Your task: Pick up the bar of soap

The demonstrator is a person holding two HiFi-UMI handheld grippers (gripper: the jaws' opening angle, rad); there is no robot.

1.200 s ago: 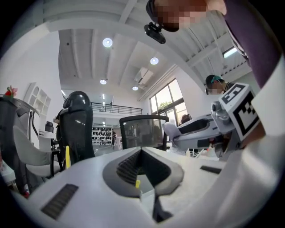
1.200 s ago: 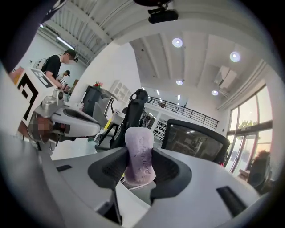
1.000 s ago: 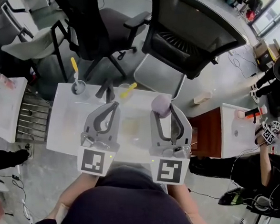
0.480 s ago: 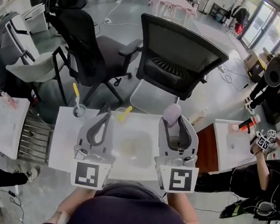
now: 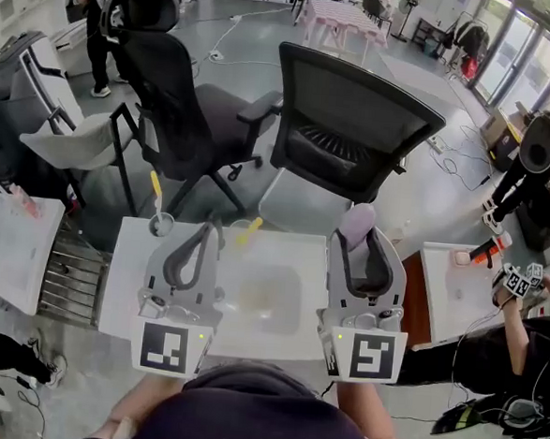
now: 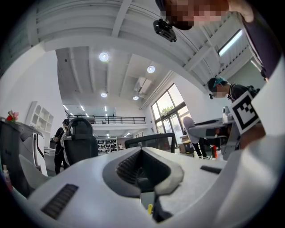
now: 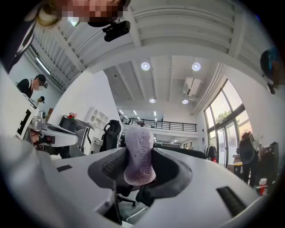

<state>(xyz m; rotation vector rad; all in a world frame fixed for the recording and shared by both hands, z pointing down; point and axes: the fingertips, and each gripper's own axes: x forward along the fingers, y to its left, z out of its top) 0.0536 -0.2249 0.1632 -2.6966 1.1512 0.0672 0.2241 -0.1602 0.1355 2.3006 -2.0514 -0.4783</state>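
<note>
A pale purple bar of soap (image 5: 356, 223) is pinched upright between the jaws of my right gripper (image 5: 358, 237), held above the right end of the white washbasin table (image 5: 125, 278). The right gripper view shows the bar of soap (image 7: 139, 155) filling the gap of the right gripper (image 7: 140, 168), with the ceiling behind it. My left gripper (image 5: 210, 230) hovers over the table's left half, jaws together and nothing in them. In the left gripper view the left gripper (image 6: 141, 171) also points up at the ceiling.
A shallow basin (image 5: 271, 298) sits in the table's middle. A cup with a yellow toothbrush (image 5: 160, 221) and a yellow item (image 5: 248, 229) stand at the far edge. Two black office chairs (image 5: 357, 116) (image 5: 185, 95) stand behind. White side tables flank left (image 5: 10, 242) and right (image 5: 458, 292); a person (image 5: 526, 316) is at the right.
My right gripper has carried the soap to the right, off the basin toward the table's right end. The left gripper has stayed shut. The head view has tilted up, showing more of the room.
</note>
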